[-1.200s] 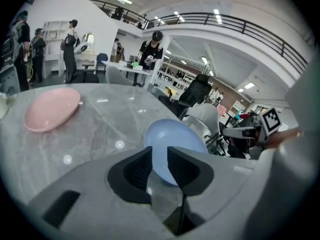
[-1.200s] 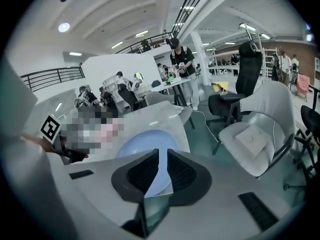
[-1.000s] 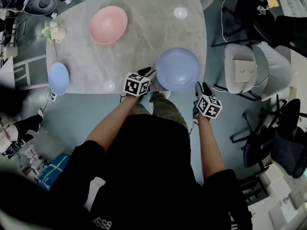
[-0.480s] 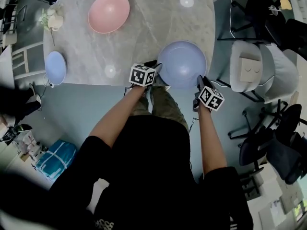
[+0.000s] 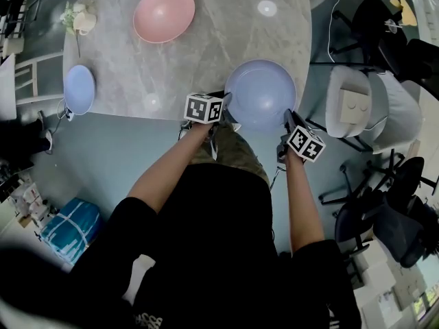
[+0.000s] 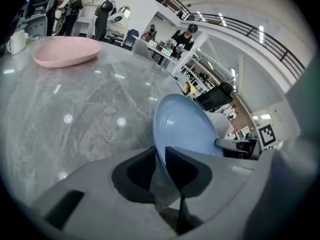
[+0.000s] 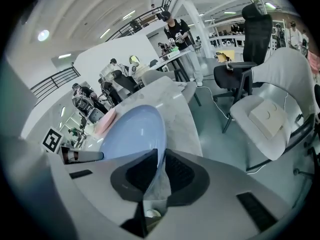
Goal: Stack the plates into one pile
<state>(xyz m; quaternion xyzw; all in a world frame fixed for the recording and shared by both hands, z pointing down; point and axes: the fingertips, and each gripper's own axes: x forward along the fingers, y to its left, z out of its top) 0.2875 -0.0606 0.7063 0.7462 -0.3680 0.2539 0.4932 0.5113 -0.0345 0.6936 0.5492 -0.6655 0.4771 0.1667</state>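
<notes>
Since earlier frame both jaws closing: left gripper [image 5: 224, 101], right gripper [image 5: 289, 118] now pinch opposite rims of large blue plate [image 5: 260, 91]; two-sided hold keeps it level for lifting.

Open marble table [image 5: 206, 53] runs from the pink plate [image 5: 164, 14] to the large blue plate [image 5: 260, 93]. A cup [image 5: 85, 22] crowds the pink plate's left.

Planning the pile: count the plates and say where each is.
3: large blue plate at the near edge, pink plate at the far side, small blue plate at the left edge. None seems hidden.
</notes>
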